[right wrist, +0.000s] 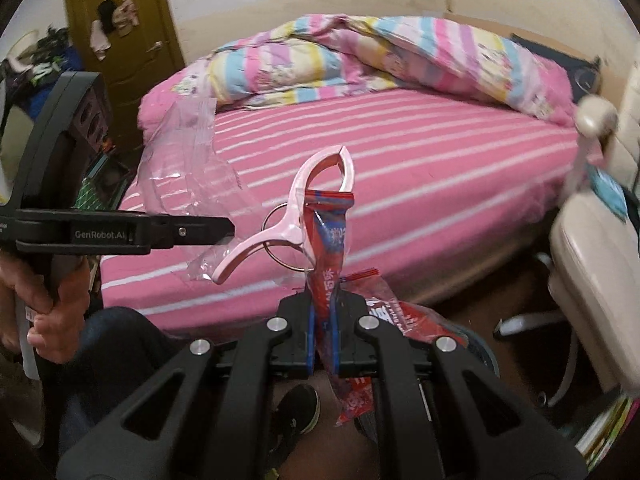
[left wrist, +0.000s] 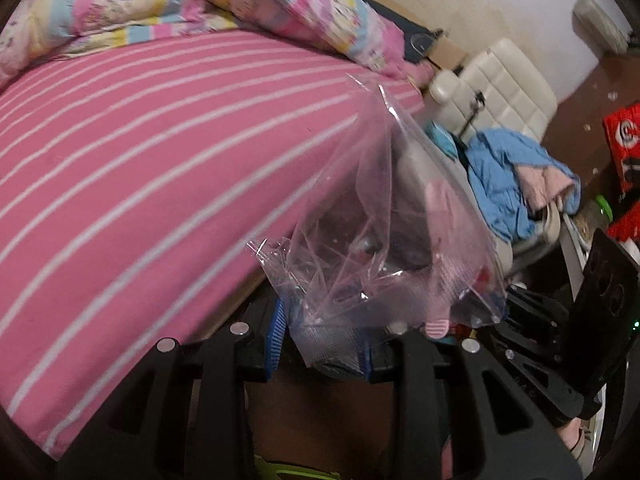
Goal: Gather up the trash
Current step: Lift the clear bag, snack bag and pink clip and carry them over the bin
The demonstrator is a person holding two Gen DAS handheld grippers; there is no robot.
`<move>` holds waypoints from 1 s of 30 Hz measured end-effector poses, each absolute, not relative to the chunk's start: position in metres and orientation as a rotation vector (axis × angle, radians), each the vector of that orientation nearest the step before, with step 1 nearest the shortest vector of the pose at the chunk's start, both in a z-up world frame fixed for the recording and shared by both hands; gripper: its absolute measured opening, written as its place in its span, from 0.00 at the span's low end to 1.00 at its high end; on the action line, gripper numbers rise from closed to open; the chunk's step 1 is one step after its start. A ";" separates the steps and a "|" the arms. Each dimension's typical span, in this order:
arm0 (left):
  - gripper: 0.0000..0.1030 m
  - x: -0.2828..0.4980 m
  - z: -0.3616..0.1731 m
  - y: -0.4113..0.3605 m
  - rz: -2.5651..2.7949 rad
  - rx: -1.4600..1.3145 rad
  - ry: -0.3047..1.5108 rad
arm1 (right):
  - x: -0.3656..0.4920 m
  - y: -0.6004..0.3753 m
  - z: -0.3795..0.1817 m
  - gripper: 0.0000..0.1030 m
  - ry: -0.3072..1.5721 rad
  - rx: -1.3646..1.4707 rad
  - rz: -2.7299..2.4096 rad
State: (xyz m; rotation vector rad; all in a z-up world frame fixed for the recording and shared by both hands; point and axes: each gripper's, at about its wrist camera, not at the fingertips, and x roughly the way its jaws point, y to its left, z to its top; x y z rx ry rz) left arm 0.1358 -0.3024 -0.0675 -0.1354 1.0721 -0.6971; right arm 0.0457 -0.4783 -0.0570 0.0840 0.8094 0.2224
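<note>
My left gripper [left wrist: 322, 332] is shut on the bottom of a clear plastic zip bag [left wrist: 400, 200], which stands up in front of the camera. In the right wrist view the same left gripper [right wrist: 224, 229] reaches in from the left, and the bag [right wrist: 188, 160] rises from its tips. My right gripper [right wrist: 324, 320] is shut on a red and blue snack wrapper [right wrist: 330, 240]. A pink clothes clip [right wrist: 316, 184] with a metal ring is clamped onto the wrapper's top end. Both grippers hang over the floor beside the bed.
A bed with a pink striped sheet [right wrist: 400, 140] and a pastel quilt [right wrist: 360, 52] fills the middle. A cream chair [right wrist: 592, 260] stands to the right, with blue clothes [left wrist: 496, 168] piled on it. A person's hand [right wrist: 44, 292] and black shoe [right wrist: 296, 412] show below. A brown door [right wrist: 120, 20] is at far left.
</note>
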 end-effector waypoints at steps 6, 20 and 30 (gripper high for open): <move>0.28 0.124 -0.095 -0.348 -0.732 -0.058 1.135 | 0.026 -0.510 -0.085 0.06 0.840 0.159 0.165; 0.28 0.113 -0.185 -0.424 -0.755 0.110 1.275 | 0.010 -0.574 -0.167 0.06 0.956 0.335 0.038; 0.28 0.122 -0.233 -0.466 -0.839 0.161 1.339 | 0.011 -0.598 -0.222 0.06 1.036 0.419 -0.021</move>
